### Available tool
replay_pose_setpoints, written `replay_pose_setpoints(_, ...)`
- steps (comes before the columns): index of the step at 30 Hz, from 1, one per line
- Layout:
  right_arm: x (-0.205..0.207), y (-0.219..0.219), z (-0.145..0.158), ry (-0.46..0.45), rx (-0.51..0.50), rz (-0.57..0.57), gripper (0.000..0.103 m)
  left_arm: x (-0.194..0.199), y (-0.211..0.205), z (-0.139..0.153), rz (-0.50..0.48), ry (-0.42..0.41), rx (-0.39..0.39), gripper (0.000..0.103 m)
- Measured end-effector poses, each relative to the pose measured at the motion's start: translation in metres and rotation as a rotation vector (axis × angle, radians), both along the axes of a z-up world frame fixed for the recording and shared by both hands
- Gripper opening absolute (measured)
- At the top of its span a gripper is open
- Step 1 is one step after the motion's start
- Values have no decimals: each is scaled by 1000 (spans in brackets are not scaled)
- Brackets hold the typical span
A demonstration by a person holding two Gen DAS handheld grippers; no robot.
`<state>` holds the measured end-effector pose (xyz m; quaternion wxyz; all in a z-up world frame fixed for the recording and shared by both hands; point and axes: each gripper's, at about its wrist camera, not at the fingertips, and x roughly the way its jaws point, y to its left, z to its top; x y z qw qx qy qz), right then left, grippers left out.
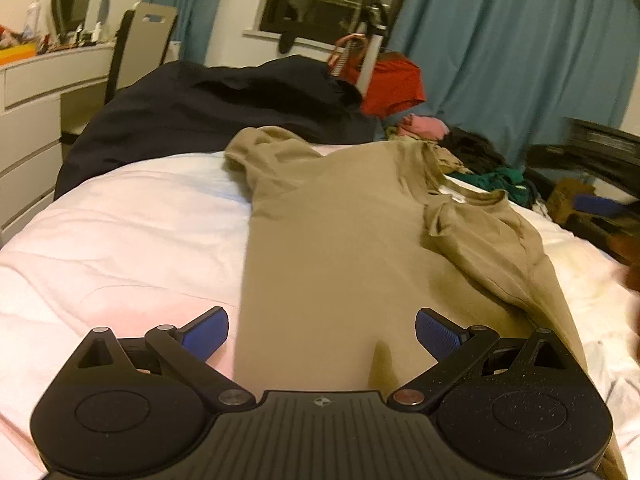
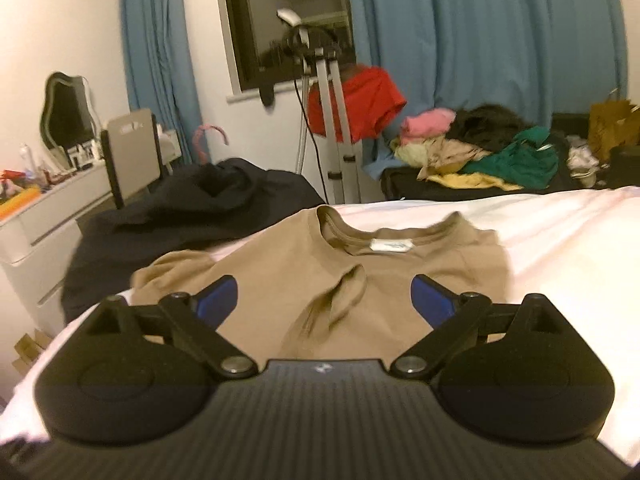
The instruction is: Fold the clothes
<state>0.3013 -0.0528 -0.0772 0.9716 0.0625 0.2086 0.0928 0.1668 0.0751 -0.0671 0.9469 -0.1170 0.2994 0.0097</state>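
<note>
Left tongs [image 1: 322, 332] spread wide, nothing between blue pads, hovering over hem end of tan T-shirt [image 1: 340, 240]. Right tongs [image 2: 325, 298] likewise wide and empty, above shirt's chest. Shirt lies flat on white bed [image 1: 120, 232], collar with white label [image 2: 391, 245] toward far edge, one sleeve [image 1: 480, 248] folded in across body, other sleeve [image 1: 256, 148] spread outward. Dark blanket [image 1: 208, 112] bunched just beyond shirt. Heap of mixed clothes [image 2: 480, 148] farther back by blue curtain [image 2: 500, 40]. Red garment [image 2: 360, 100] draped near tripod [image 2: 332, 120].
</note>
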Motion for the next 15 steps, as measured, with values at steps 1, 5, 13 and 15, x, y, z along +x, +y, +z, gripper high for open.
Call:
replay_pose_setpoints(1, -23, -6, 3, -7, 9, -9, 95, -2, -3, 1, -9, -3, 8, 101)
replay_pose_setpoints(5, -109, -31, 2, 10, 58, -52, 95, -15, -14, 4, -44, -9, 32, 101)
replay_pose_setpoints(13, -198, -90, -1, 14, 207, -214, 95, -51, -35, 12, -97, 7, 43, 101)
replay_pose_setpoints(15, -202, -105, 2, -14, 224, -240, 95, -62, -44, 14, -127, 9, 55, 101)
